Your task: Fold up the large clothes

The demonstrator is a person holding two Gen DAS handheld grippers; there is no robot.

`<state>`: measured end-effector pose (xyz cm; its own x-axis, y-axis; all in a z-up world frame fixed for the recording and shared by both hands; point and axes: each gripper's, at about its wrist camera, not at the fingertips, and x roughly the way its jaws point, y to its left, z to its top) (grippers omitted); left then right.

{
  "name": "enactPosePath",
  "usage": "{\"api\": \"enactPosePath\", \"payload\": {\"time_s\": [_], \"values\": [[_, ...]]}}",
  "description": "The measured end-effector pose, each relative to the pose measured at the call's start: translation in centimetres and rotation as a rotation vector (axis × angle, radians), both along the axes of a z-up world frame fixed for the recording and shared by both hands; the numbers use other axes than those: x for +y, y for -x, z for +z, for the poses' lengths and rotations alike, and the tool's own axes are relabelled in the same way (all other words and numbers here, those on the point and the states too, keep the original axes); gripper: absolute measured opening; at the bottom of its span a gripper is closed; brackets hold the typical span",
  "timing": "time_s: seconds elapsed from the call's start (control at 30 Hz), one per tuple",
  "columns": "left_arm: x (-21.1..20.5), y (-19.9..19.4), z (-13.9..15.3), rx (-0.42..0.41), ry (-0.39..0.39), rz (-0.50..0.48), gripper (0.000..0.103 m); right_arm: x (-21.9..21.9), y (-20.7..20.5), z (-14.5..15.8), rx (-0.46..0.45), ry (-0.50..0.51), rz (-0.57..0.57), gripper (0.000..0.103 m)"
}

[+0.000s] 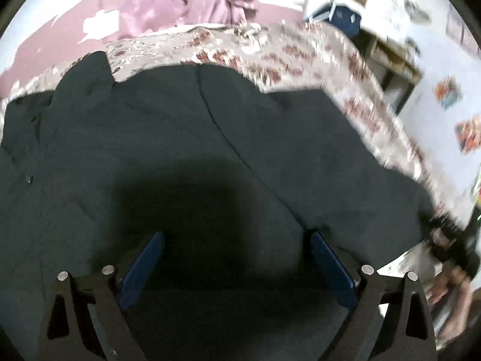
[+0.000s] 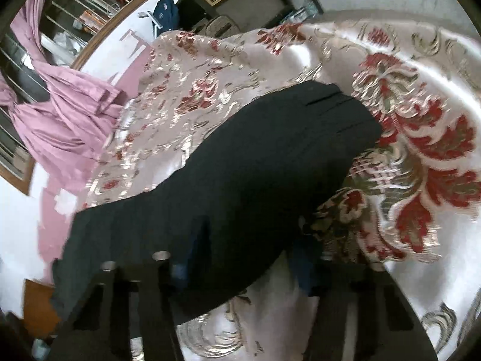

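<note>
Left wrist view shows the dark garment (image 1: pixel 186 138) spread across most of the frame, lying on the floral bedspread (image 1: pixel 300 51), with a seam running diagonally from upper centre toward lower right. The left gripper (image 1: pixel 237 240) stands with its jaws spread wide above the cloth at lower centre; nothing sits between its blue pads (image 1: pixel 327 258). Right wrist view shows a narrower part of the same dark garment (image 2: pixel 240 180) reaching from lower left to upper centre over the floral bedspread (image 2: pixel 421 120). The right gripper (image 2: pixel 240 267) has its jaws partly drawn together at the bottom of the frame with the garment's near edge between them; blur and shadow hide the pads, so whether they actually pinch the cloth cannot be told. Judged from this layout, folding is at an early stage: the garment lies largely flat and open, with no finished fold visible. Pink fabric (image 2: pixel 60 114) hangs at upper left.
</note>
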<state>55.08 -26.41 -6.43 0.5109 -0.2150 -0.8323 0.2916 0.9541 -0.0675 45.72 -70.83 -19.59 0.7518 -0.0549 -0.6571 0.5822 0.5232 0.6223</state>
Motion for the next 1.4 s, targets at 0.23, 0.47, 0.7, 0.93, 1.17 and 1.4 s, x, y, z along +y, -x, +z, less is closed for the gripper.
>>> {"api": "enactPosePath", "payload": {"time_s": [0.23, 0.47, 0.7, 0.93, 1.17, 1.4], "values": [[-0.4, 0.0, -1.0, 0.001, -0.029, -0.014, 0.099, -0.6, 0.1, -0.9, -0.112, -0.094, -0.005, 0.012], [2.2, 0.9, 0.4, 0.028, 0.079, -0.023, 0.097, 0.6, 1.6, 1.9, -0.246, -0.042, -0.041, 0.007], [7.9, 4.2, 2.3, 0.078, 0.158, -0.006, 0.097, 3.4, 3.6, 8.1, -0.389, 0.130, -0.031, 0.007], [16.0, 8.0, 4.8, 0.054, 0.196, 0.058, 0.097, 12.2, 4.7, 16.4, -0.513, 0.411, 0.153, 0.007], [24.5, 11.1, 6.4, 0.009, 0.292, 0.145, 0.097, 24.8, 4.9, 22.7, -0.524, 0.646, 0.421, 0.007], [31.9, 15.3, 6.2, -0.041, 0.335, 0.274, 0.097, 35.9, 4.1, 22.3, -0.421, 0.779, 0.703, 0.007]]}}
